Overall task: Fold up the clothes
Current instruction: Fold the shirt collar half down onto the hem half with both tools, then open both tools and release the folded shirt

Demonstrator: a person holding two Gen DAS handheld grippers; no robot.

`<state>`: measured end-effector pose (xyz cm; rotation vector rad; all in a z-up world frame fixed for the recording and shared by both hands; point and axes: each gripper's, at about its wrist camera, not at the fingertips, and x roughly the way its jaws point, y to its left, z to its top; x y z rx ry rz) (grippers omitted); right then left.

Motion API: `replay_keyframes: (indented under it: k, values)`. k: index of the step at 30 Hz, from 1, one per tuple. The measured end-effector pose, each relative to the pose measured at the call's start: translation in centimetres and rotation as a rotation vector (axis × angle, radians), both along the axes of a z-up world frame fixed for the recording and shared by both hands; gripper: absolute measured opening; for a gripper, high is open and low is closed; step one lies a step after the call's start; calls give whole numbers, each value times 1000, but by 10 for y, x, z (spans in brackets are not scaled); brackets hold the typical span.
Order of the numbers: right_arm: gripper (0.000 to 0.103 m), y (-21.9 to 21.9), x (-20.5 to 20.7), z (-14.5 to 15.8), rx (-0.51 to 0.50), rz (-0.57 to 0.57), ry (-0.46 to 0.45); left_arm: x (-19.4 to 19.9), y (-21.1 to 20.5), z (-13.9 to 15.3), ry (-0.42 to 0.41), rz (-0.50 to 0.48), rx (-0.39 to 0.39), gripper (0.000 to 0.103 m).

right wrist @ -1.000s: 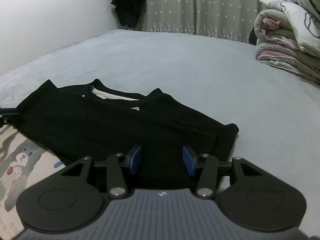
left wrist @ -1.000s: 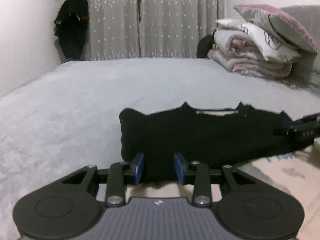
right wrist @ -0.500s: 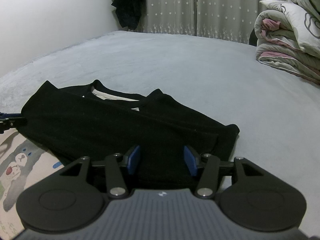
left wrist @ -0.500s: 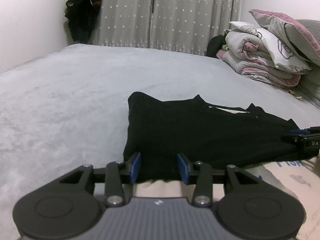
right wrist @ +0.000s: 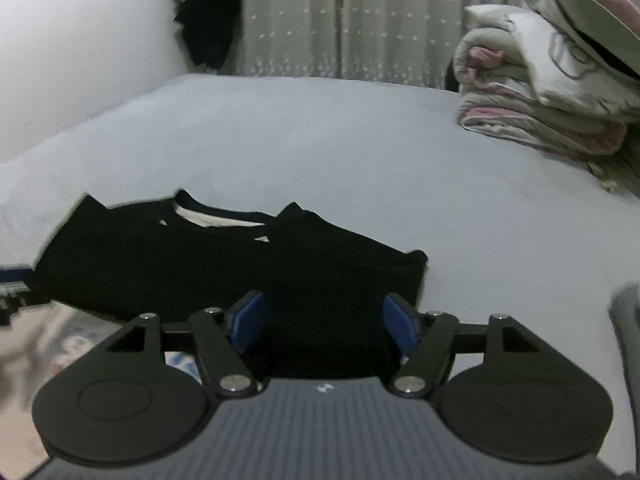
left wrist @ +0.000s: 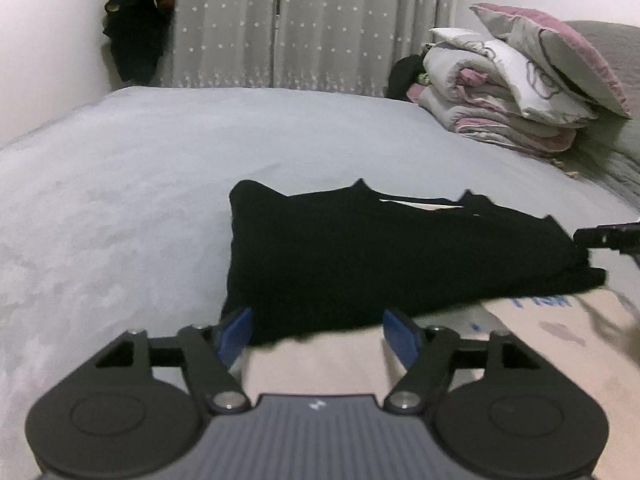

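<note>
One black shirt (left wrist: 384, 256), two just-opened grippers.

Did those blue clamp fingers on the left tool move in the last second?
Yes. The left gripper has just been opening: its blue pads now stand far wider apart against the near hem of the black shirt, pressing on nothing. The shirt lies on the bed.

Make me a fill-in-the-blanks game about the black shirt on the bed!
1. The folded shirt is coloured ____.
2. It lies on a big grey ____.
3. The pillow and rolled blankets are stacked on the picture's ____ side.
4. Both tools, left and right, have jaws standing ____.

Answers: black; bed; right; open
</note>
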<state>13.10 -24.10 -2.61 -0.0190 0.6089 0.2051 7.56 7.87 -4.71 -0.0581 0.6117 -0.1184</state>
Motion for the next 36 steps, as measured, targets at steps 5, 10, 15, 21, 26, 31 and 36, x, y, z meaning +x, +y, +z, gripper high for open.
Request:
replay_keyframes:
  k: [5, 10, 15, 21, 26, 31, 36]
  values:
    - [73, -12, -36, 11, 107, -69, 65, -28, 2, 7, 36, -2, -2, 75]
    - [74, -9, -66, 12, 117, -104, 139, -52, 10, 7, 90, 10, -11, 75]
    - [75, -6, -95, 7, 139, -119, 179, -72, 21, 5, 117, 34, -15, 75]
    - [76, -3, -129, -15, 124, -149, 175, -87, 26, -4, 121, 84, -76, 75]
    - [91, 1, -142, -35, 3, -165, 198, -90, 15, -2, 127, 113, -33, 76]
    - [96, -7, -151, -33, -17, -186, 192, -101, 11, 15, 59, 115, -66, 76]
    - [96, -9, -158, -16, -6, -237, 106, -111, -10, 26, -4, 40, -37, 82]
